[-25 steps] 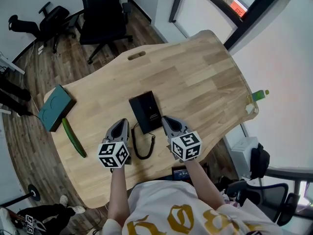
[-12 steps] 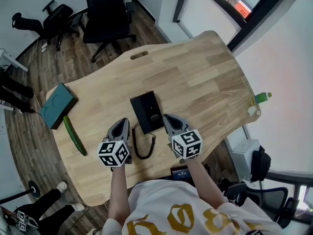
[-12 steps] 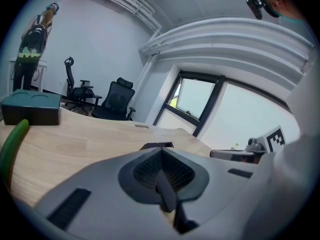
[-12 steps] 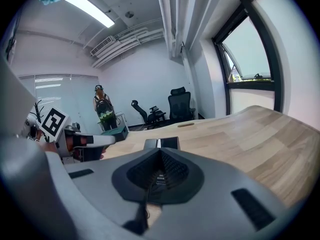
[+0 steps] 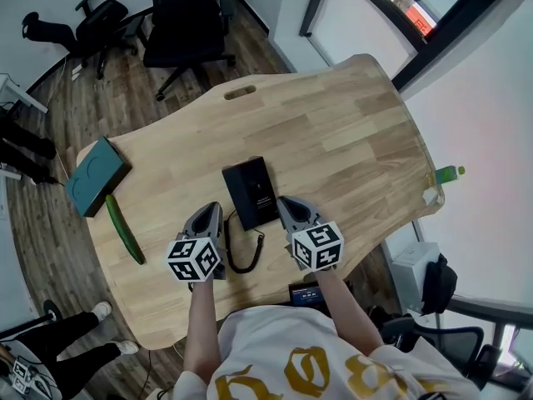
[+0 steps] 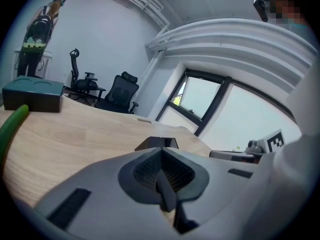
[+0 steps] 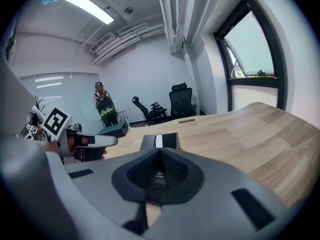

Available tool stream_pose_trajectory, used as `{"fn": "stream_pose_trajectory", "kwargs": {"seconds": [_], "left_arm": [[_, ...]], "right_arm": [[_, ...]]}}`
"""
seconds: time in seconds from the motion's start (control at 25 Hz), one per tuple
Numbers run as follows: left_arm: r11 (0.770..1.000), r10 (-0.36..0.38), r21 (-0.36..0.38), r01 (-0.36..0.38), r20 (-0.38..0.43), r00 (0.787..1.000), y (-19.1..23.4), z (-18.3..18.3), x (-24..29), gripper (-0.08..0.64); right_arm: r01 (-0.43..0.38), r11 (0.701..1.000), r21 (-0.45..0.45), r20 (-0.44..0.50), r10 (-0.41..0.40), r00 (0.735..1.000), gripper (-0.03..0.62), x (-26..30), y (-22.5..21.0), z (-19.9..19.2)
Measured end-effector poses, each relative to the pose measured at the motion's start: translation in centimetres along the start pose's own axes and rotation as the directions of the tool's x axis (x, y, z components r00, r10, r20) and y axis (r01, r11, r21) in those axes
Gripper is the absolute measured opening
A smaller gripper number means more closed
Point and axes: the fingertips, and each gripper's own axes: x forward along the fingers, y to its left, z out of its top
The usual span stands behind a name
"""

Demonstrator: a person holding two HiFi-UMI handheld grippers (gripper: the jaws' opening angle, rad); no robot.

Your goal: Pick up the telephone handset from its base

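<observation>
A black telephone is seen lying flat near the middle of the pale wooden tabletop. Its handset and base cannot be told apart from above. In the right gripper view the telephone appears as a low black block with a pale strip running along its top, the handset lying on the base. A coiled black cord is looped on the tabletop from the near end of the telephone, between the two grippers.

The left tongs are held at about 7 o'clock of the telephone, just beside its near corner. Their jaws are pressed together with nothing between them, as shown in the left gripper view. The right tongs are held at about 5 o'clock of the telephone, close beside its edge. Their jaws are likewise seen closed and empty in the right gripper view. Whether either pair touches the telephone cannot be told.

A green cucumber lies at 8 o'clock of the telephone, and a teal box lies at 9 o'clock, at the tabletop's edge. A black office chair stands on the floor at 11 o'clock.
</observation>
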Motion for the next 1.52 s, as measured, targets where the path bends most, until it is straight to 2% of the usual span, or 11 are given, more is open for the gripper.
{"fn": "stream_pose_trajectory", "kwargs": {"seconds": [0.2,0.44,0.8,0.88,1.0,1.12,1.32,1.52], "left_arm": [[0.999,-0.013,-0.04,0.012,-0.034,0.999,0.2,-1.0,1.0,0.008],[0.992,-0.052,-0.122,0.043,-0.072,0.996,0.7,-2.7,2.2,0.008],[0.983,-0.079,-0.176,0.059,-0.109,0.991,0.9,-4.3,3.9,0.011],[0.977,-0.102,-0.198,0.08,-0.105,0.989,0.8,-4.4,4.2,0.03],[0.964,-0.15,-0.238,0.119,-0.116,0.982,0.4,-4.9,4.8,0.114],[0.957,-0.176,-0.255,0.137,-0.137,0.975,0.4,-5.5,5.3,0.149],[0.947,-0.211,-0.278,0.163,-0.153,0.965,0.5,-5.8,5.9,0.173],[0.944,-0.255,-0.264,0.196,-0.211,0.944,-0.1,-6.4,6.5,0.184]], "right_arm": [[-0.004,1.0,0.004,-0.02,0.004,1.0,0.005,0.8,-0.7,-0.3],[-0.012,1.0,0.002,-0.047,0.012,0.999,0.005,1.9,-1.1,-1.0],[-0.024,1.0,0.008,-0.085,0.025,0.996,0.005,2.9,-1.8,-2.2],[-0.023,1.0,0.015,-0.09,0.024,0.996,0.005,3.2,-2.1,-2.3],[-0.026,0.999,0.026,-0.094,0.028,0.995,0.005,3.7,-2.5,-2.6],[-0.029,0.999,0.031,-0.102,0.032,0.994,0.005,4.5,-2.8,-2.7],[-0.039,0.999,0.038,-0.122,0.043,0.992,0.006,5.3,-2.8,-3.2],[-0.023,0.999,0.048,-0.129,0.029,0.991,0.005,5.8,-3.7,-3.2]]}}
